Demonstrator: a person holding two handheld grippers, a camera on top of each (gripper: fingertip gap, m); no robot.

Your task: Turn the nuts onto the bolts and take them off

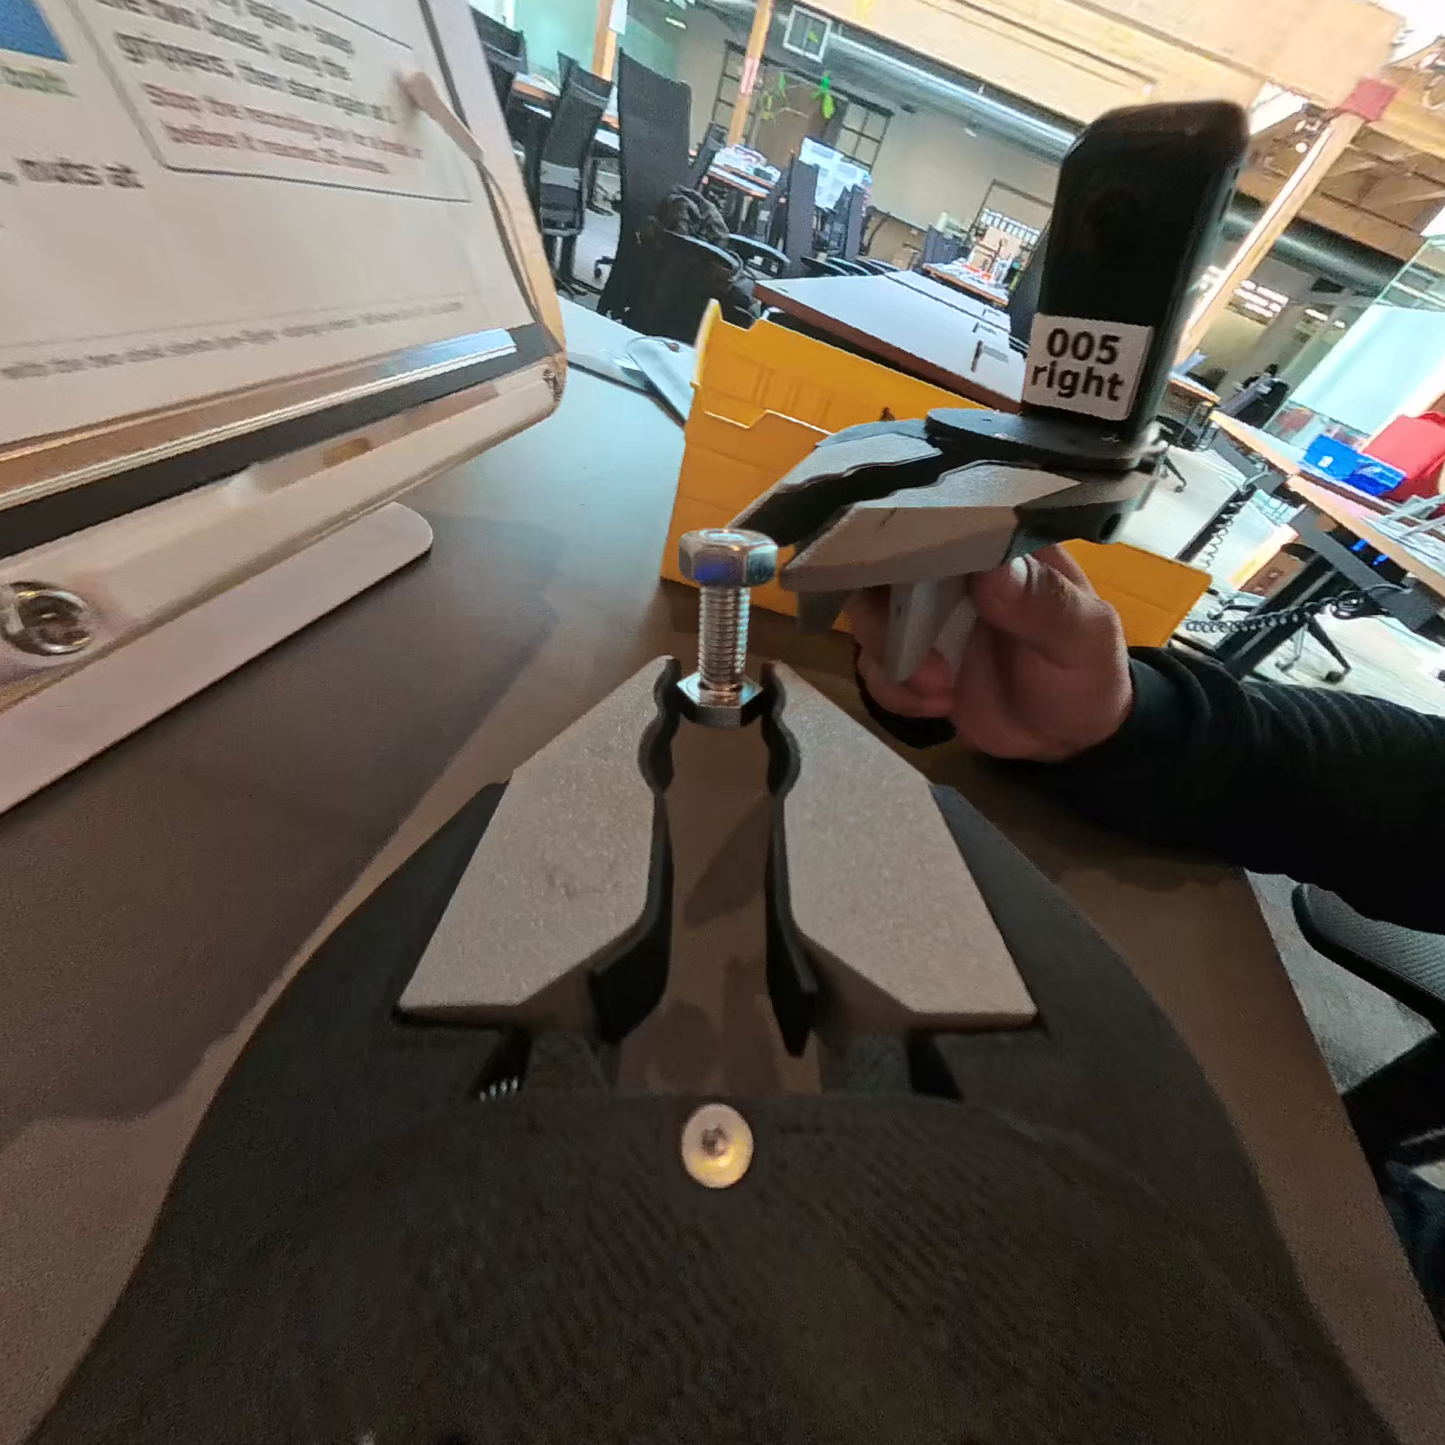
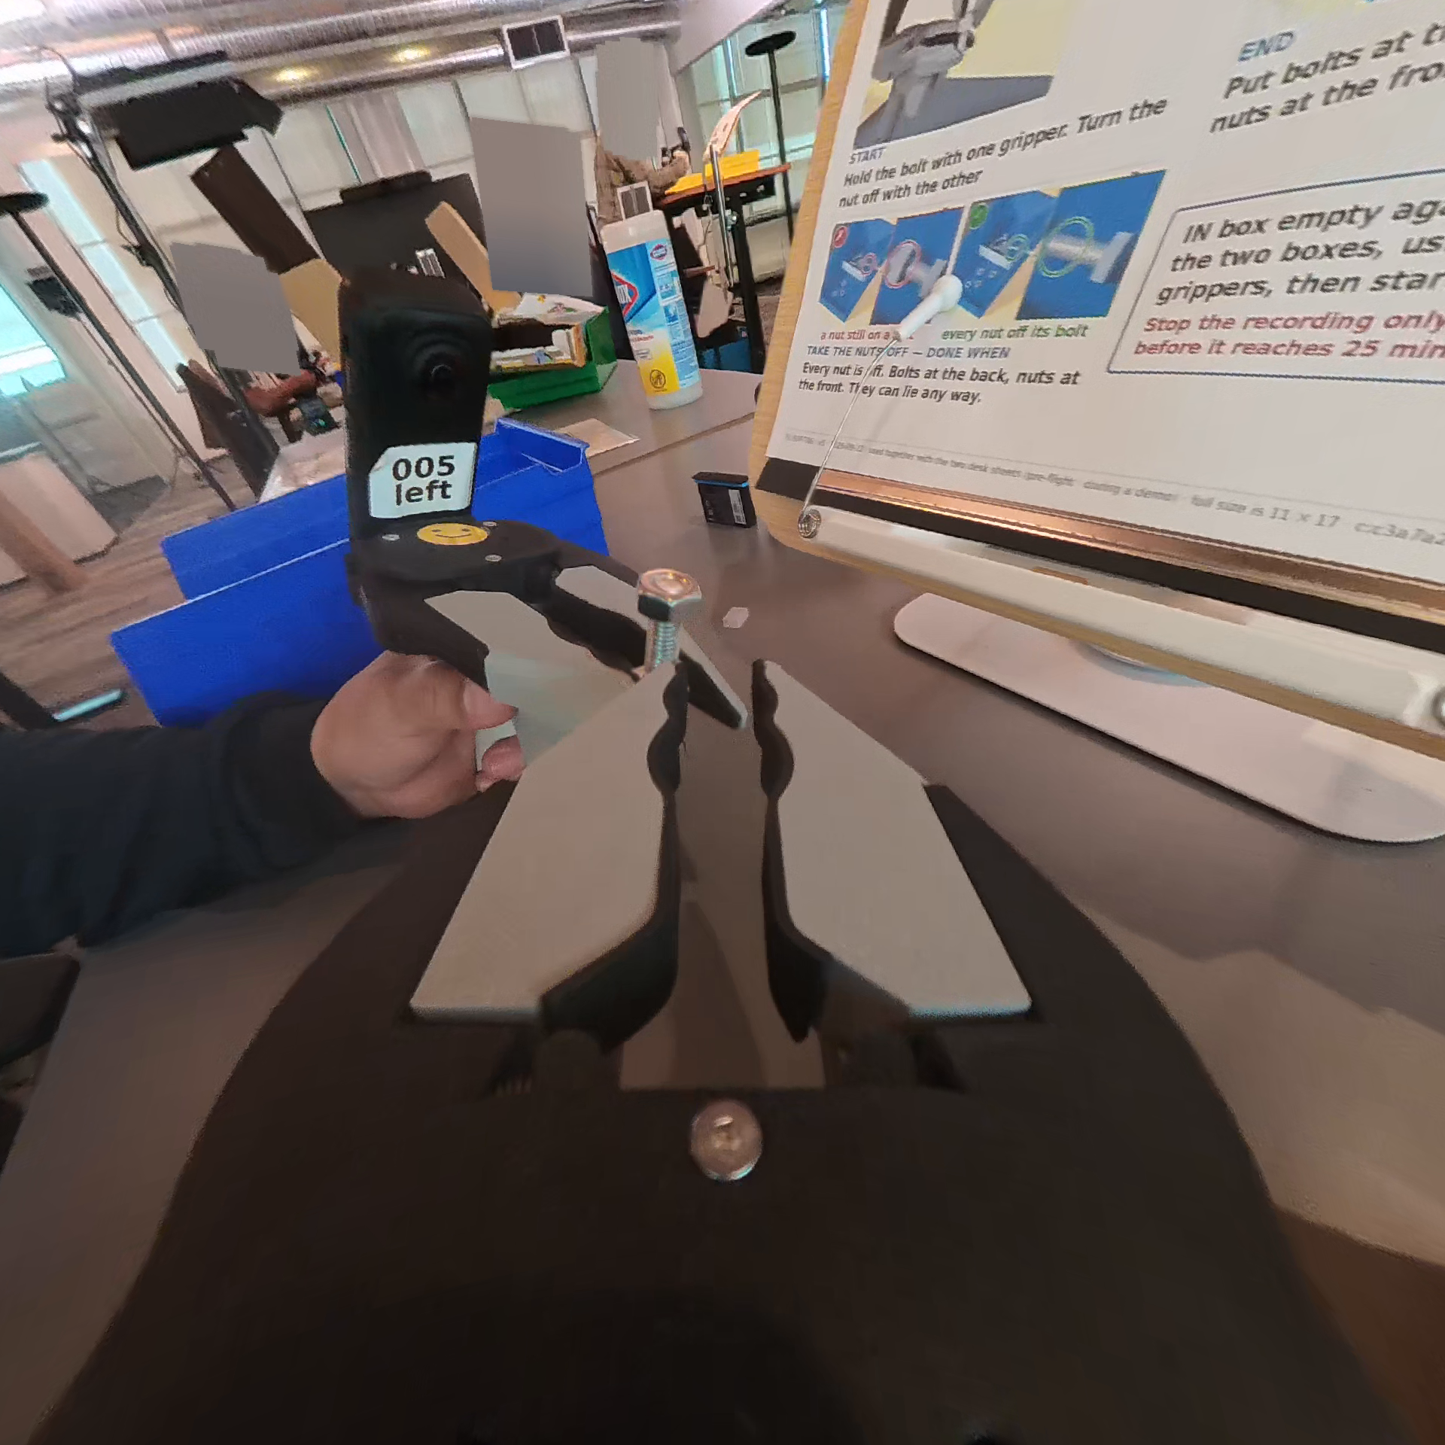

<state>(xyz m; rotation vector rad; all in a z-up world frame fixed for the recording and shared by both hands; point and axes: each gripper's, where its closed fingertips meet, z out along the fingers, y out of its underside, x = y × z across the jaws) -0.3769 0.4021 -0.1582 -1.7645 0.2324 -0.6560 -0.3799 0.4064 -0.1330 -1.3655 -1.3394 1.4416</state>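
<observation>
Left gripper (image 1: 718,679) clamps nut (image 1: 717,700) — bolt (image 1: 724,610) upright, right gripper (image 2: 718,672) empty.

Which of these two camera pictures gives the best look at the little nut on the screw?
The left wrist view. There the nut sits in plain sight, pinched between the left gripper at the bottom of the upright bolt. In the right wrist view the nut is hidden behind a finger; only the bolt's head and upper thread show.

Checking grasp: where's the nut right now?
Left wrist view, centre: the nut sits low on the upright bolt, pinched between the left gripper fingertips, above the table.
</observation>
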